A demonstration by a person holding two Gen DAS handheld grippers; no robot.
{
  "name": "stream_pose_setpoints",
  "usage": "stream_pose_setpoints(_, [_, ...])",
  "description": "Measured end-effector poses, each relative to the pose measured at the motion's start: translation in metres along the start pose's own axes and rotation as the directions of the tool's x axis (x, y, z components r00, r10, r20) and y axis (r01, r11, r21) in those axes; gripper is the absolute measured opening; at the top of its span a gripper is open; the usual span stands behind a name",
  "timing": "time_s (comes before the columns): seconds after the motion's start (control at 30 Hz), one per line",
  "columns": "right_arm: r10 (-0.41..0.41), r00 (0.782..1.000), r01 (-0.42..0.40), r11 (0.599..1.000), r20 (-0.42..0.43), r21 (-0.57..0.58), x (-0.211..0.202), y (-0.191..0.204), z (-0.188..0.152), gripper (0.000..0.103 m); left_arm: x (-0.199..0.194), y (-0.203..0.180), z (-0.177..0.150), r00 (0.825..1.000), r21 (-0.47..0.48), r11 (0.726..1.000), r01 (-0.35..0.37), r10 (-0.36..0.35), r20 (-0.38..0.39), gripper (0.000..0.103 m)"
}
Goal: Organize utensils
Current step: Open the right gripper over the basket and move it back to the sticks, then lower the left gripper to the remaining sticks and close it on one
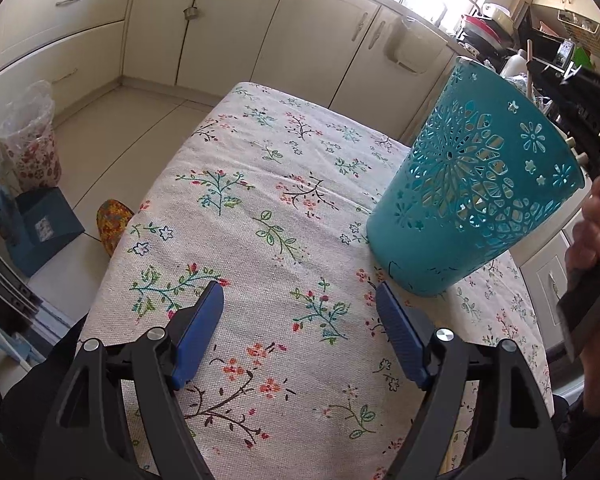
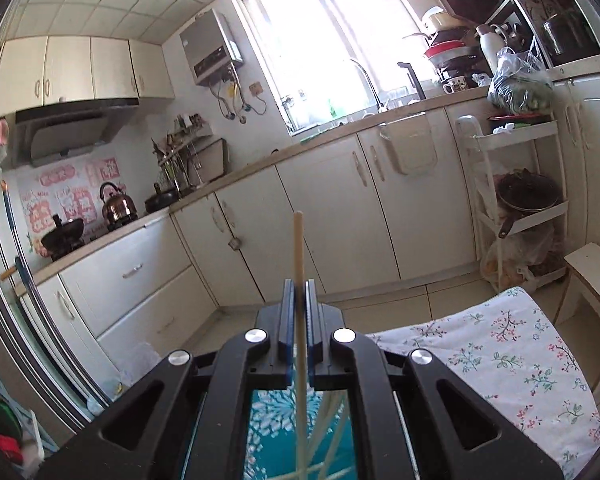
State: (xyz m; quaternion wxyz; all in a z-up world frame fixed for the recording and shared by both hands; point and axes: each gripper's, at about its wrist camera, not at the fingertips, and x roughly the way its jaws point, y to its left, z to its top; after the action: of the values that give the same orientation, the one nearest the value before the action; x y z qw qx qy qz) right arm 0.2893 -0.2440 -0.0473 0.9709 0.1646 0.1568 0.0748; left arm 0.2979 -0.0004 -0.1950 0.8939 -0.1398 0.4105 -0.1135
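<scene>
A teal perforated utensil holder [image 1: 476,184] stands on the floral tablecloth [image 1: 260,208] at the right. My left gripper [image 1: 300,300] is open and empty, low over the cloth just left of the holder's base. My right gripper [image 2: 299,292] is shut on a wooden chopstick [image 2: 298,248], held upright above the holder [image 2: 276,432], whose teal inside shows under the jaws with other pale chopsticks [image 2: 332,420] in it. In the left wrist view the right gripper's black body [image 1: 588,108] sits above the holder's rim.
Cream kitchen cabinets [image 1: 284,44] line the far wall. A floral bin with a plastic bag [image 1: 32,140] and a blue box [image 1: 44,228] stand on the floor to the left. A white shelf cart [image 2: 516,200] stands beyond the table.
</scene>
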Motion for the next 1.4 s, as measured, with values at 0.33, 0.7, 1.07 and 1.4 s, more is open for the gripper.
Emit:
stream_pose_setpoints(0.33, [0.031, 0.997, -0.036, 0.997, -0.070, -0.065, -0.067, 0.013, -0.031, 0.020, -0.003, 0.001, -0.001, 1.000, -0.004, 1.000, -0.026, 0.026, 0.011, 0.075])
stream_pose_setpoints(0.7, [-0.071, 0.928, 0.071, 0.997, -0.366, -0.014, -0.110, -0.010, -0.134, 0.025, -0.030, -0.021, -0.011, 0.984, 0.095, 0.985, -0.143, 0.131, 0.118, 0.080])
stream_pose_setpoints(1.07, [-0.097, 0.908, 0.097, 0.995, -0.407, -0.022, -0.128, -0.012, -0.157, 0.025, -0.087, -0.034, -0.035, 0.975, 0.133, 0.982, -0.134, 0.107, 0.196, 0.082])
stream_pose_setpoints(1.4, [-0.106, 0.901, 0.083, 0.994, -0.420, -0.073, -0.129, 0.000, -0.165, 0.023, -0.101, -0.036, -0.045, 0.976, 0.148, 0.980, -0.130, 0.100, 0.195, 0.084])
